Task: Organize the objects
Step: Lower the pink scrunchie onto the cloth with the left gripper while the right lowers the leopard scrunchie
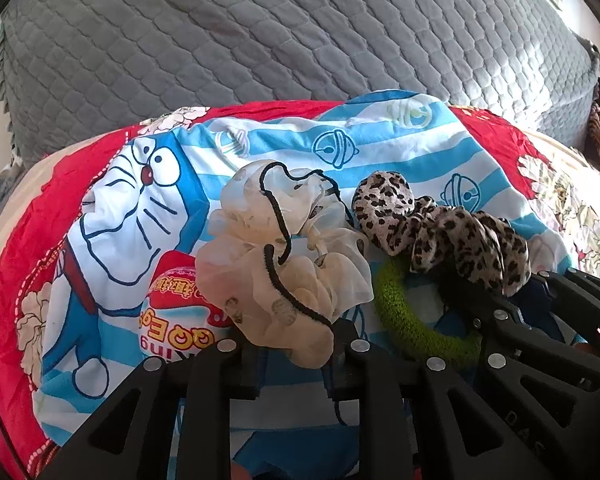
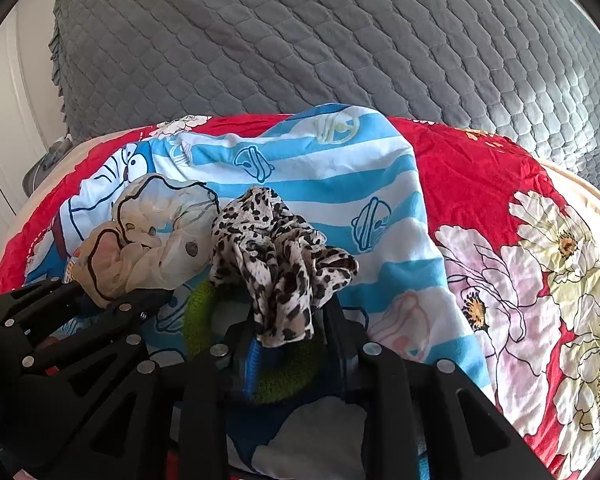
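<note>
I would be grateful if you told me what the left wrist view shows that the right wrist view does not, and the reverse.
Only the left wrist view shows the round snack pack with red and yellow print and the cartoon cat's full face. Only the right wrist view shows the big white flowers on the red cloth. Both show the cream scrunchie, the leopard scrunchie, the green ring, the striped blue cloth and the grey quilt.

Scrunchies (image 1: 284,256) crowded together; quilt (image 1: 300,32) bare
</note>
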`<state>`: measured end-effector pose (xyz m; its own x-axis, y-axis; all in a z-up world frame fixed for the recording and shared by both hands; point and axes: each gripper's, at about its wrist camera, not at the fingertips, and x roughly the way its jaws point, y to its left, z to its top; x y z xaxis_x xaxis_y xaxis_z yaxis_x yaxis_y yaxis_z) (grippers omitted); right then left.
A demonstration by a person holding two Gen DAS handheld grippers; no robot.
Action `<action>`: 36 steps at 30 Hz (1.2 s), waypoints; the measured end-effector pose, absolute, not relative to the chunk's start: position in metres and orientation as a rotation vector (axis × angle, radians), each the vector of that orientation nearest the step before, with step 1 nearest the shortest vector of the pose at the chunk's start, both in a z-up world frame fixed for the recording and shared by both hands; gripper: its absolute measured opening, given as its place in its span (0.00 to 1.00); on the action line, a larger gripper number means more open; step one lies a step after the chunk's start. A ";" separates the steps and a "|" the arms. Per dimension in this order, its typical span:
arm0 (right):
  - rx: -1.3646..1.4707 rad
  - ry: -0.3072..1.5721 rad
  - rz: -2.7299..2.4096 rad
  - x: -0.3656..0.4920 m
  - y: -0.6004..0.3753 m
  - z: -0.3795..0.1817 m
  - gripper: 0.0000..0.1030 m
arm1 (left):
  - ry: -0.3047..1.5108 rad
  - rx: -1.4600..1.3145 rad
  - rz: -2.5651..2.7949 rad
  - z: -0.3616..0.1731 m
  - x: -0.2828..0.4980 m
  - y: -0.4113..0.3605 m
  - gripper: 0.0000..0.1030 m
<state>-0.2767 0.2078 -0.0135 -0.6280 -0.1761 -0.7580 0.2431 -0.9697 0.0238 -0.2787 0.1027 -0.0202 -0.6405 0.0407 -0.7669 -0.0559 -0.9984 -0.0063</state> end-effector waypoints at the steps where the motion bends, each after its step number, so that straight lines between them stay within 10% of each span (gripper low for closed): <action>1: 1.217 0.119 -2.639 -0.277 0.208 -0.014 0.29 | 0.028 -1.308 2.797 -0.020 -0.278 0.103 0.22; 36: 1.218 0.087 -2.625 -0.276 0.212 -0.008 0.46 | -0.043 -1.341 2.805 -0.004 -0.263 0.082 0.53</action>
<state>-0.2755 0.2118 -0.0082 -0.6212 -0.1959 -0.7588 0.2456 -0.9681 0.0488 -0.2628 0.0816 -0.0035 -0.6277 0.0410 -0.7774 -0.0173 -0.9991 -0.0388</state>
